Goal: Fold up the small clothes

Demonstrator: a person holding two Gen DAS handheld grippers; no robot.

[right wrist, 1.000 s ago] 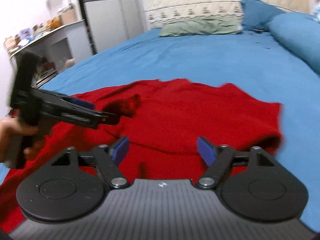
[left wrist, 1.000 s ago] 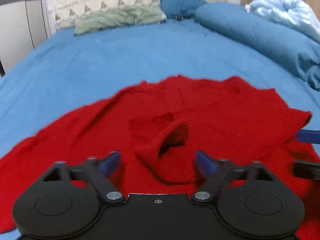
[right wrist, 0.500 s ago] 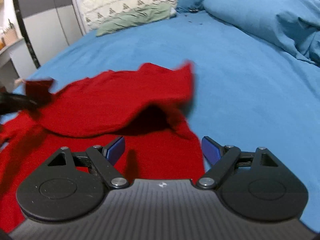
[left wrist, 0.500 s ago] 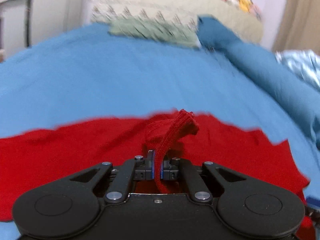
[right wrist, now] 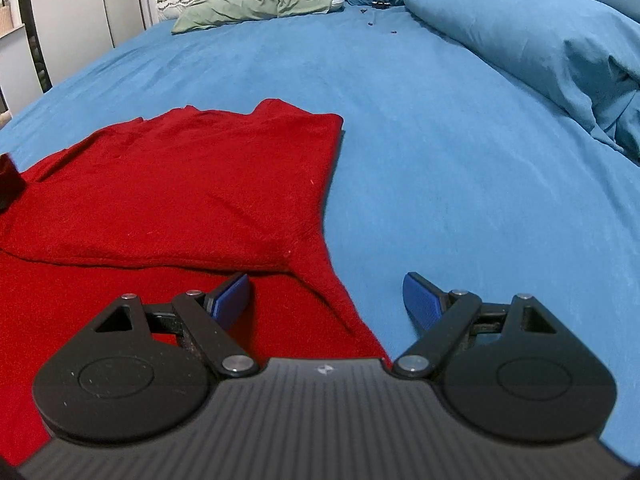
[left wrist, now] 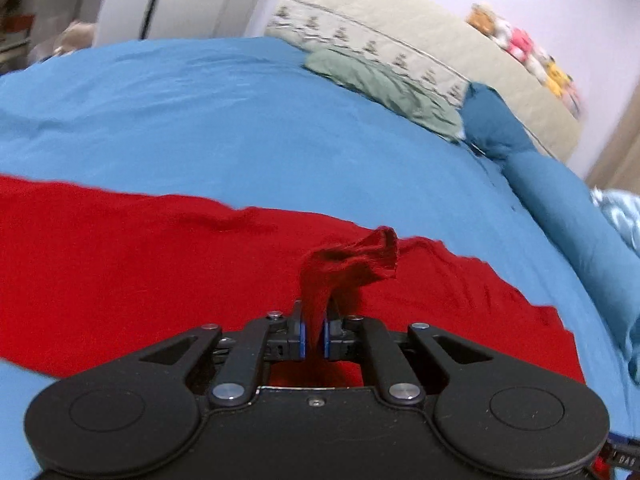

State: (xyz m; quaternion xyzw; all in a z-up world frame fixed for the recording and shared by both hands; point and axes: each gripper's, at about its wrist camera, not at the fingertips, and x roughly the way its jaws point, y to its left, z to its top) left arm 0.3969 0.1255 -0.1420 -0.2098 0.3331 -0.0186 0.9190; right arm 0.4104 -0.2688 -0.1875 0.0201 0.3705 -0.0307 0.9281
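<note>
Clearly the soft red knitted sweater (right wrist: pixel 180 184), spread on the blue bedsheet (right wrist: pixel 440 140), is limp and light, best pinched at cuff or hem. The left gripper (left wrist: pixel 314 338) clamps a bunched sleeve end; the right gripper (right wrist: pixel 326 296) hovers with fingers wide apart over its edge.

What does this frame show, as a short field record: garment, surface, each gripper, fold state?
garment: red sweater, knit, spread out flat
surface: blue bed sheet
left gripper: shut on a bunched piece of the sweater, lifted above the rest
right gripper: open, holds nothing, over the sweater's right edge
fold state: one part already laid over the body; fold edge in front of the right fingers
background: green cloth, blue duvet
</note>
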